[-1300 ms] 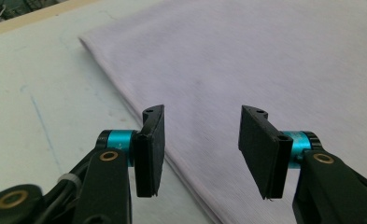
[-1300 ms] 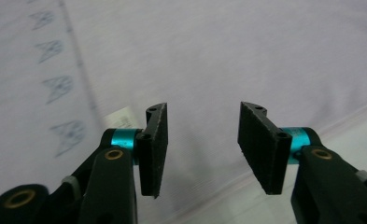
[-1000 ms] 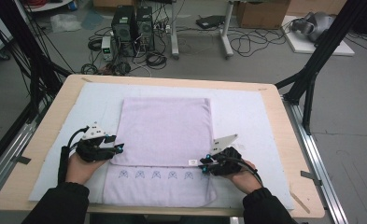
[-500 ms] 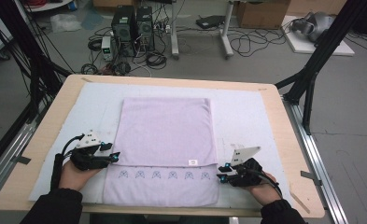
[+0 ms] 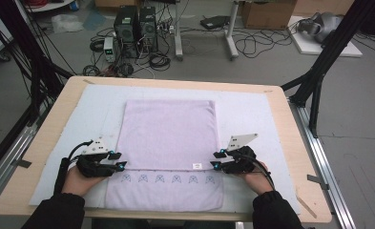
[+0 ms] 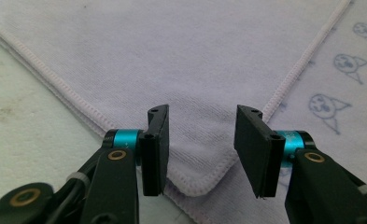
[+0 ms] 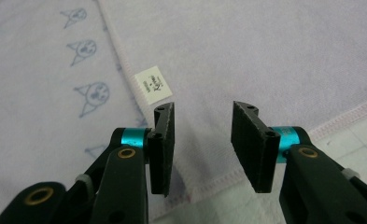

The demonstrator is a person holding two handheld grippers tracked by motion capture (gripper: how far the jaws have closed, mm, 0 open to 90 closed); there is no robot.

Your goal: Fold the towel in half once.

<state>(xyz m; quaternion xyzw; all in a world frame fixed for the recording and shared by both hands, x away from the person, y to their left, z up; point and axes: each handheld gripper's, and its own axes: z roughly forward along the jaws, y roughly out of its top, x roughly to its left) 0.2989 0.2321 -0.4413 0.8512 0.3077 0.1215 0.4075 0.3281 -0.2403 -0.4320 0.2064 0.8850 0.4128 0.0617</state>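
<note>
Towel point(image 5: 168, 143) on mat point(image 5: 252, 114), grippers at its sides

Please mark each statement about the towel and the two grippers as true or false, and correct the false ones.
1. The lilac towel lies partly folded, its upper layer leaving a strip with small printed faces uncovered. True.
2. The left gripper is shut on a towel corner. False: its jaws stand apart over the folded corner, pressing nothing; they have just been closing.
3. The right gripper has open jaws above the towel's edge. True; they have just been opening.
4. A small white label sits by the hem near the right gripper. True.
5. The towel hangs over the far edge of the table. False: it lies wholly on the pale mat.
</note>
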